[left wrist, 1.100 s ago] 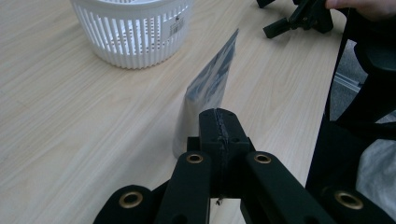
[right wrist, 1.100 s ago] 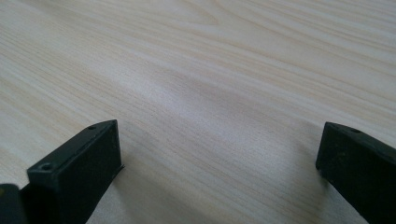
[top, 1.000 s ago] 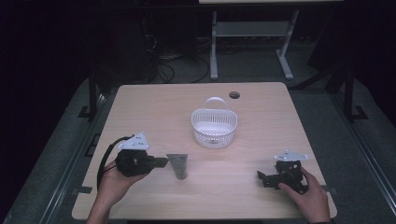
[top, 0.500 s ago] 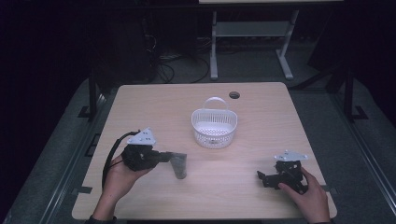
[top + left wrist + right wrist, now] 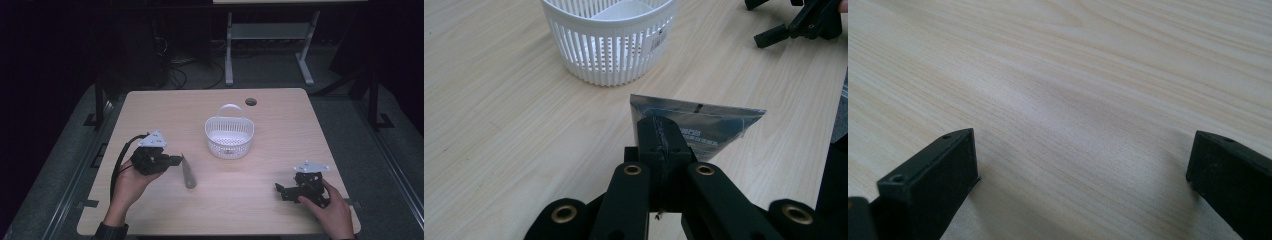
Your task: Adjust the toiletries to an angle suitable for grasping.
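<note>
Carrying step: left gripper, jaws clamped on the grey pouch, holds it left of centre frame, short of the white basket. Right gripper rests lower right, jaws apart, empty. Next probably: lift the pouch over the basket rim and release.

light: table bright, surroundings dark | shadows: soft — faint | focus: tongs' close-ups slightly blurred (near edges)

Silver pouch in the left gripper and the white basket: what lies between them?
Nothing but bare table. In the left gripper view, wood grain runs unbroken from the silver pouch to the white basket.
</note>
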Demonstrator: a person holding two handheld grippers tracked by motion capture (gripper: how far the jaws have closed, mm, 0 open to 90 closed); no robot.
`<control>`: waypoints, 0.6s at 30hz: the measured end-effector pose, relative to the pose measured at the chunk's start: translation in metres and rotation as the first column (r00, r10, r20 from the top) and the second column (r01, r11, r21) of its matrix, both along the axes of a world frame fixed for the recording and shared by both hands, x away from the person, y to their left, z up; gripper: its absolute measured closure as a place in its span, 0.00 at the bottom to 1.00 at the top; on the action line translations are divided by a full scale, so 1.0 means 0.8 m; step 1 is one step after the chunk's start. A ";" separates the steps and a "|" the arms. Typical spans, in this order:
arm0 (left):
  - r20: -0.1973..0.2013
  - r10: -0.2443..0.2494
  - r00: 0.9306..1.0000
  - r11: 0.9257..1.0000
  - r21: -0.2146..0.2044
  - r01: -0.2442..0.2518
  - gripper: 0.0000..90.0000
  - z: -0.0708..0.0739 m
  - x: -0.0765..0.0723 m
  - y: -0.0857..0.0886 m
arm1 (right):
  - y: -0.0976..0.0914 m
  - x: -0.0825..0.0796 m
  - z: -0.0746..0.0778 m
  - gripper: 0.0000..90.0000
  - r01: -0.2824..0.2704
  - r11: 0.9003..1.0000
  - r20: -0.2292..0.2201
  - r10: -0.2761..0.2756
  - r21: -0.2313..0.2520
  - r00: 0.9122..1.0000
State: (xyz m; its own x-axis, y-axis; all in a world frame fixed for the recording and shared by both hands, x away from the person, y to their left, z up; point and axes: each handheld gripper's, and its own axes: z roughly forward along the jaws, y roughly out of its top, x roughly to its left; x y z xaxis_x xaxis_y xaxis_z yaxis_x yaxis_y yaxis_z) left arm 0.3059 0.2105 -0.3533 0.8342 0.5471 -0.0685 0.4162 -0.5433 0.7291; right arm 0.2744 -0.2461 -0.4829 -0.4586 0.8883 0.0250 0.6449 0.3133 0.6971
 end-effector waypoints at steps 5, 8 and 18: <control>-0.005 0.004 1.000 1.000 -0.014 -0.004 0.98 0.003 -0.003 0.008 | 0.000 0.000 0.000 0.00 0.000 1.000 0.000 0.000 0.000 1.000; -0.005 0.004 1.000 1.000 -0.008 -0.004 0.83 0.004 -0.004 0.013 | 0.000 0.000 0.000 0.00 0.000 1.000 0.000 0.000 0.000 1.000; -0.025 -0.002 1.000 1.000 -0.019 0.001 0.39 0.006 -0.011 0.021 | 0.000 0.000 0.000 0.00 0.000 1.000 0.000 0.000 0.000 1.000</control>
